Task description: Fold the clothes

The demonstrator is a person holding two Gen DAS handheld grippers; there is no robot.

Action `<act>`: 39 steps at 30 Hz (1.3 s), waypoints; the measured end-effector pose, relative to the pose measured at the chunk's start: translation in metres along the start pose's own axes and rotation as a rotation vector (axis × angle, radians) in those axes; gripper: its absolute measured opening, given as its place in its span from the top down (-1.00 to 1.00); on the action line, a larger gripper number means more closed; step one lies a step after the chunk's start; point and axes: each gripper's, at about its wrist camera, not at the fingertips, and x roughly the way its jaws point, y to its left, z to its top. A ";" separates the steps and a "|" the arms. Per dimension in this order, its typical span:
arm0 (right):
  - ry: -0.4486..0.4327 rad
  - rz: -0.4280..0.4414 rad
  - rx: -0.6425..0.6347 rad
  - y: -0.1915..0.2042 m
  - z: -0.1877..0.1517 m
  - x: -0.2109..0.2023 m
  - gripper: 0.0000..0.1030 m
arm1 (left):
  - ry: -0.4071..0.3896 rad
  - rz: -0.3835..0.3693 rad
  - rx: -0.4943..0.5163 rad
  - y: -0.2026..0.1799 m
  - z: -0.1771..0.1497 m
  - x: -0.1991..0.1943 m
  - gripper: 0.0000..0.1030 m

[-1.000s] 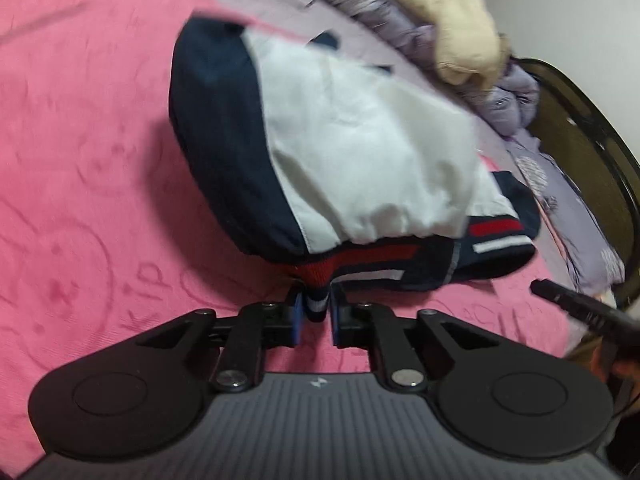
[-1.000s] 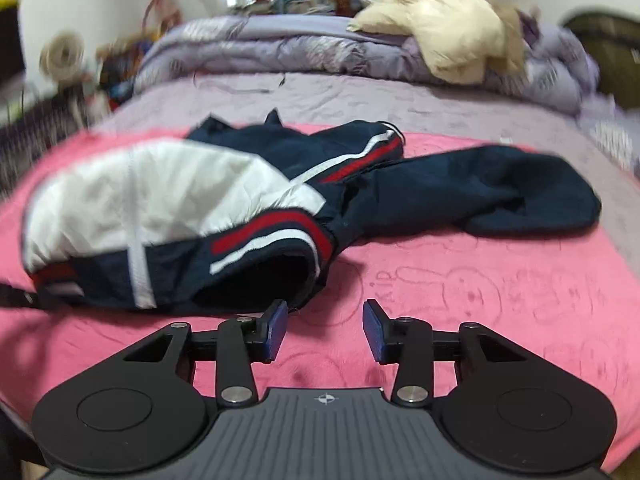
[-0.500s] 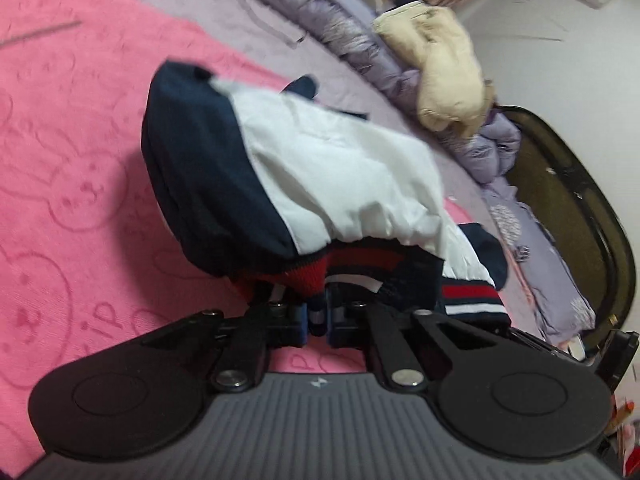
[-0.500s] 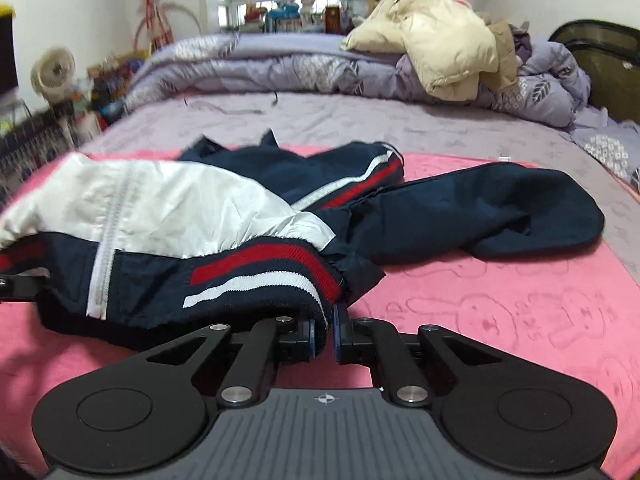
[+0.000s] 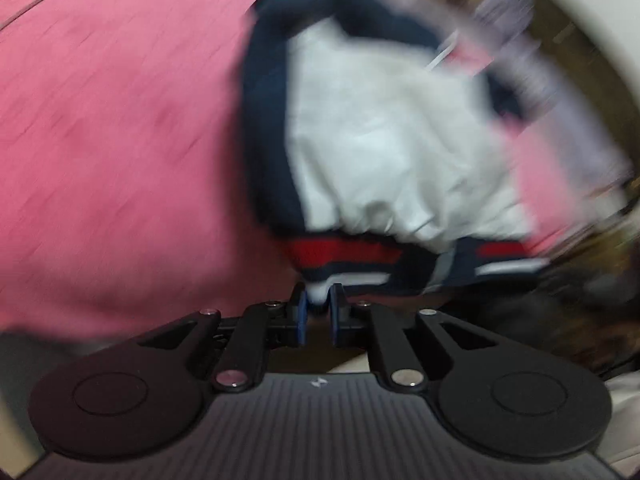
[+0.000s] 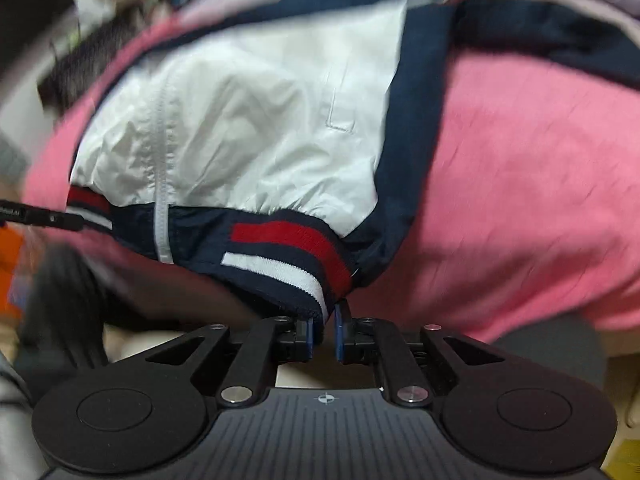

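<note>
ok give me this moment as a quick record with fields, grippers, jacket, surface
left gripper: shut on the jacket hem
right gripper: shut on the jacket hem at the red and white band
jacket: navy and white, zipper side up, spread over the blanket, hem held at both ends
blanket: pink, under the jacket
image quality: both views motion-blurred, background unclear

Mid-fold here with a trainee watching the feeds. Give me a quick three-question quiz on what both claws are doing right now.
1. True or false: the left claw is shut on the striped hem of the navy, white and red zip jacket.
2. What does the right claw grip? A) the hem B) a sleeve C) nothing
3. What colour is the fleece blanket under the jacket?

Key: 1 true; 2 A; 3 pink.
</note>
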 end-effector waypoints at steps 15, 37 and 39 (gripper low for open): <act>-0.001 -0.033 -0.153 0.023 0.062 0.087 -0.32 | -0.274 0.075 0.288 -0.057 0.084 -0.033 -0.18; -0.148 -0.088 0.271 -0.047 0.152 0.134 -0.88 | -0.233 0.197 0.307 -0.058 0.063 0.079 -0.27; -0.122 -0.189 0.268 -0.041 0.185 0.172 -0.94 | -0.243 0.188 0.298 -0.057 0.059 0.076 -0.27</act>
